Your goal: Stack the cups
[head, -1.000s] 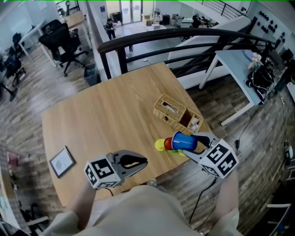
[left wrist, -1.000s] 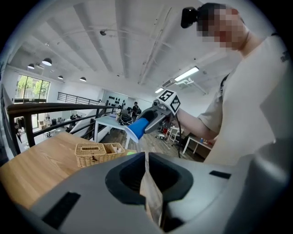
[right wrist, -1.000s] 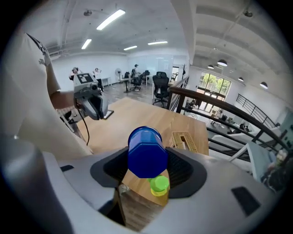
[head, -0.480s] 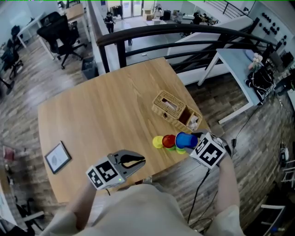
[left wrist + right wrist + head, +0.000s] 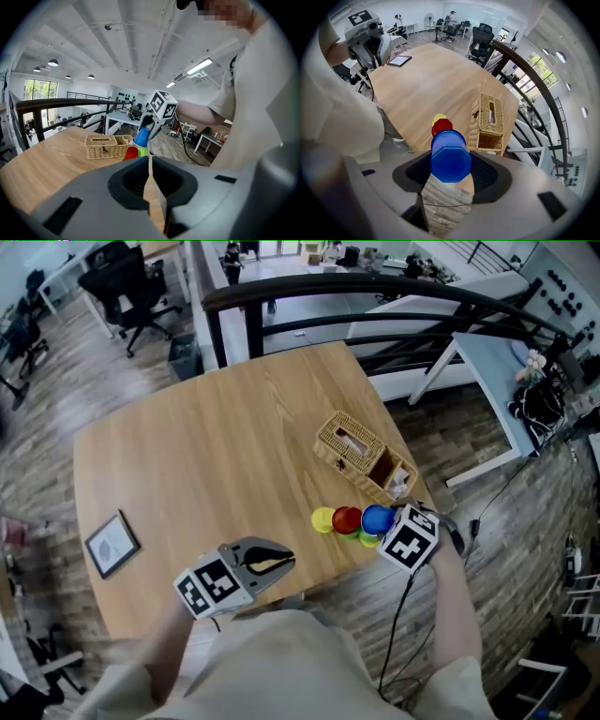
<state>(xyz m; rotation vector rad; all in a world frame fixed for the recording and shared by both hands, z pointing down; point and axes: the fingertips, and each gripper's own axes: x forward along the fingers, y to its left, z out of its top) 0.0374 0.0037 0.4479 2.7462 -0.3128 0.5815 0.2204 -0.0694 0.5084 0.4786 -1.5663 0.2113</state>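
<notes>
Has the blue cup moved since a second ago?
Yes. In the head view the blue cup was lying sideways across the red cup; now it is base-up just right of it, lower, over the green cup.
</notes>
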